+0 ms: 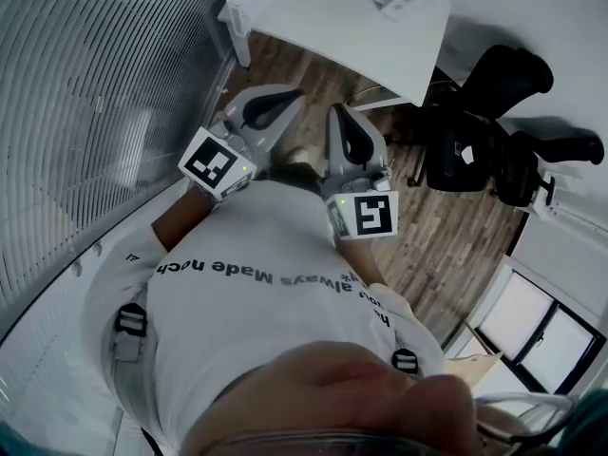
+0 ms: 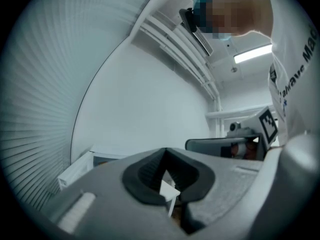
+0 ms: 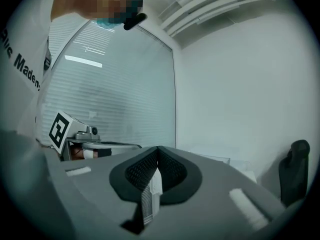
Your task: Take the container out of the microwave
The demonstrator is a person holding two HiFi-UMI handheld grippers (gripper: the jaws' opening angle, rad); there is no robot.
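The right claw (image 3: 157, 150) is shut tight, its ribbed pads pressed face to face with nothing between them. The left claw (image 2: 165, 152) also looks closed at the tips. The white shape in the gap behind its tips is probably a far-off table edge and not something held, though the wide lens makes that hard to be sure of.

In the head view both claws are held level against the person's white shirt (image 1: 275, 293), side by side and pointing toward twelve o'clock.

Neither the container nor the microwave appears in any view, so where they are cannot be told from here. What does show is a white table (image 1: 332, 17) at twelve o'clock, a black office chair (image 1: 494, 112) at two o'clock, slatted blinds (image 1: 95, 112) at ten o'clock, and a wooden floor (image 1: 446, 245) below.

My judgement is that the task proper has not begun and this is the approach step. The next move calls for bringing the microwave into sight and getting its door open, then parting one claw's jaws wide enough to take the container's rim.
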